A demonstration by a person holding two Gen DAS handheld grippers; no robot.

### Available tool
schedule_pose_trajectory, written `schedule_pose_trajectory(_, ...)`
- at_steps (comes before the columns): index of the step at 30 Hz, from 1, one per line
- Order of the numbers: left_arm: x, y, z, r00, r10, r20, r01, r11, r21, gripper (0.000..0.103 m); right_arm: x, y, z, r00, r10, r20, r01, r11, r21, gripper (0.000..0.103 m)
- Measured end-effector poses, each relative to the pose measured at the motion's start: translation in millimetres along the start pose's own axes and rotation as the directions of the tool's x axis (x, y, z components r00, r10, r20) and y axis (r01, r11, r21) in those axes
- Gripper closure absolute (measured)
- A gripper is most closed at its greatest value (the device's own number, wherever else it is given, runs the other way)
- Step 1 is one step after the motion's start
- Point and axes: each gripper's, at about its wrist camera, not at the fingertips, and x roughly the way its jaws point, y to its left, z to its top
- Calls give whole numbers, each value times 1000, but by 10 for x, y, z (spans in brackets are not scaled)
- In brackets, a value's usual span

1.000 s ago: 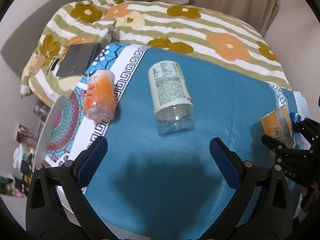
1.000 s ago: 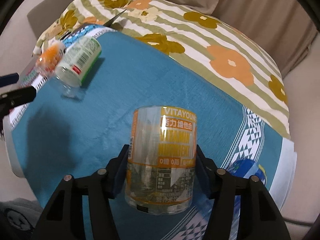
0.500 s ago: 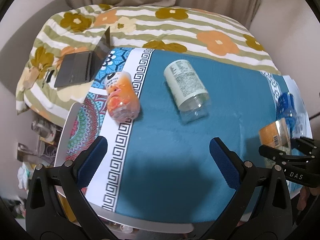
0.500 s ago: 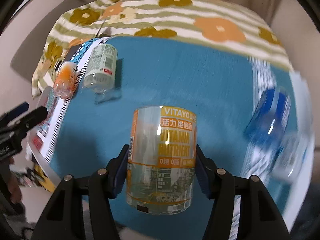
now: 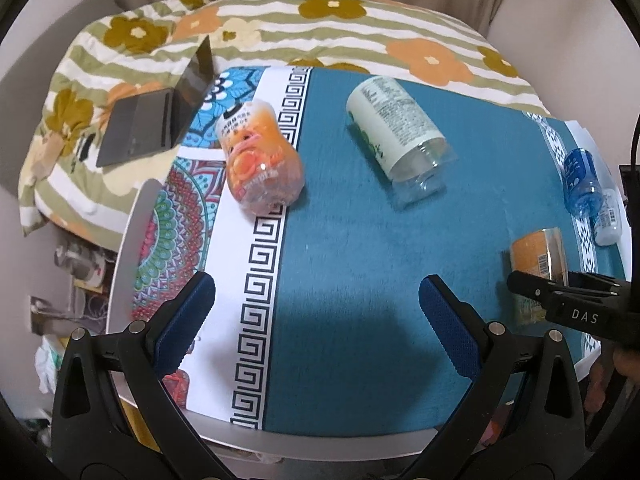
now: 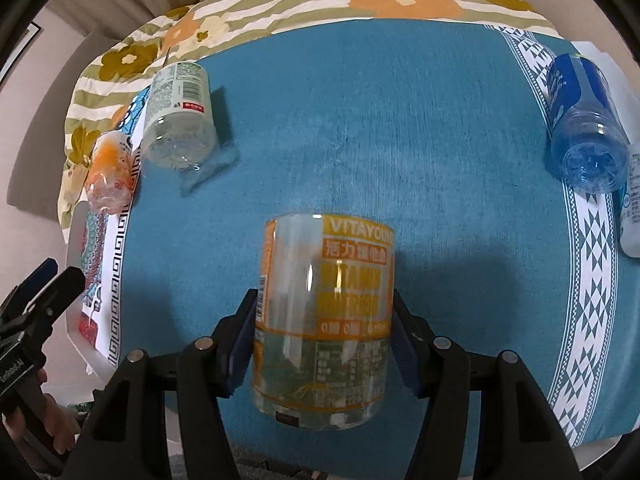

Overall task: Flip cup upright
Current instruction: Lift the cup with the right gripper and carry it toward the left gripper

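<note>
My right gripper [image 6: 322, 334] is shut on a clear cup with an orange VITAYOUNG label [image 6: 324, 316], held above the blue cloth. The same orange cup [image 5: 538, 256] shows at the right of the left wrist view, with the right gripper's black fingers [image 5: 536, 290] across it. My left gripper [image 5: 316, 320] is open and empty over the near part of the table. A white-labelled clear cup [image 5: 396, 136] lies on its side at the centre back. An orange cup [image 5: 258, 164] lies on its side at the left.
A blue cup [image 6: 582, 116] and a small white bottle [image 6: 632, 208] lie on their sides at the table's right edge. An open laptop [image 5: 160, 116] rests on the floral bedding [image 5: 360, 28] behind the table. Clutter [image 5: 76, 264] lies on the floor left.
The right gripper has swung with the orange cup, so the blue cup now sits further right in its view. The left gripper has pulled back and shifted left.
</note>
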Motion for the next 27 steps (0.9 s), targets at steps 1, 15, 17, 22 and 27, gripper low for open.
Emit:
schedule_pose_trajectory(1, 13, 2, -6, 1000, -1, -2, 1, 1000, 2, 0, 4, 0, -5, 1000, -5, 3, 5, 1000, 0, 47)
schedule_pose_trajectory(15, -20, -28, 17, 1000, -19, 10, 18, 999, 31, 0, -38, -42, -57, 998, -1, 62, -2, 999, 47, 16)
schedule_pose_trajectory(17, -43, -35, 18, 1000, -24, 16, 23, 999, 38, 0, -65, -35, -70, 997, 0, 75, -3, 999, 41, 15)
schedule_pose_trajectory(22, -101, -56, 20, 999, -39, 20, 38, 998, 53, 0, -138, 23, -105, 995, 3, 102, -7, 999, 38, 5)
schedule_pose_trajectory(27, -205, -139, 85, 999, -52, 13, 51, 996, 77, 0, -381, 72, -146, 988, 22, 155, -29, 999, 40, 5)
